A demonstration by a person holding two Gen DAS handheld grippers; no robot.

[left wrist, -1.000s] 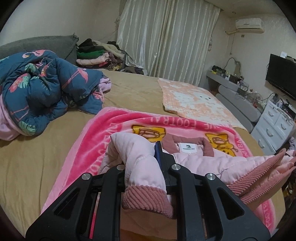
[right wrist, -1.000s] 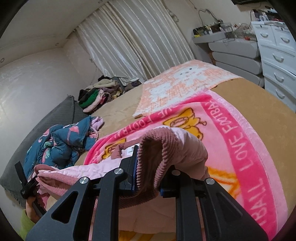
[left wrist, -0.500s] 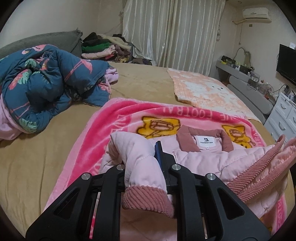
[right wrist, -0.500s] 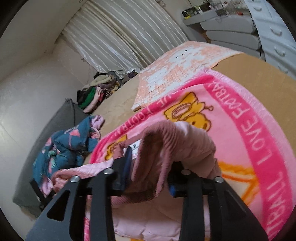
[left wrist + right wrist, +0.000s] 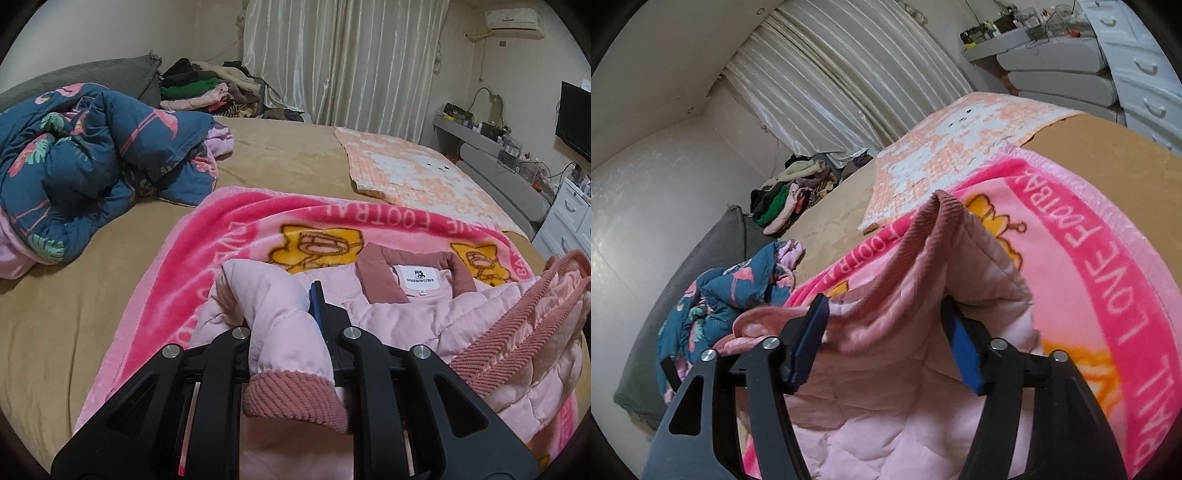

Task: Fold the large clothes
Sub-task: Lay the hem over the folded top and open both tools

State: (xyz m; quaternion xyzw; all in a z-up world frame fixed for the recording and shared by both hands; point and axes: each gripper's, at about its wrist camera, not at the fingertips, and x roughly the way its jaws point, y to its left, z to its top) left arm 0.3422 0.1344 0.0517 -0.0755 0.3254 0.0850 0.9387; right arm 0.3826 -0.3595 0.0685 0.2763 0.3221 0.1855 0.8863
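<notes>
A pale pink quilted jacket (image 5: 413, 317) with dusty-rose ribbed trim lies on a bright pink cartoon blanket (image 5: 236, 229) on the bed, collar and white label facing up. My left gripper (image 5: 284, 306) is shut on the jacket's sleeve (image 5: 280, 332), whose ribbed cuff (image 5: 295, 397) hangs toward the camera. My right gripper (image 5: 886, 325) is open, its blue pads wide apart, with the jacket's ribbed hem (image 5: 938, 210) standing loose between them. The jacket (image 5: 886, 406) fills the lower right wrist view.
A crumpled navy flamingo duvet (image 5: 85, 166) lies at the left. An orange-and-white blanket (image 5: 417, 177) is spread at the far right of the tan bed (image 5: 74, 314). Stacked clothes (image 5: 199, 88) sit by the curtains. White drawers (image 5: 569, 218) stand right of the bed.
My right gripper has opened and let go of the jacket's ribbed hem, which now stands loose between the pads. My left gripper still holds the sleeve and has shifted slightly.
</notes>
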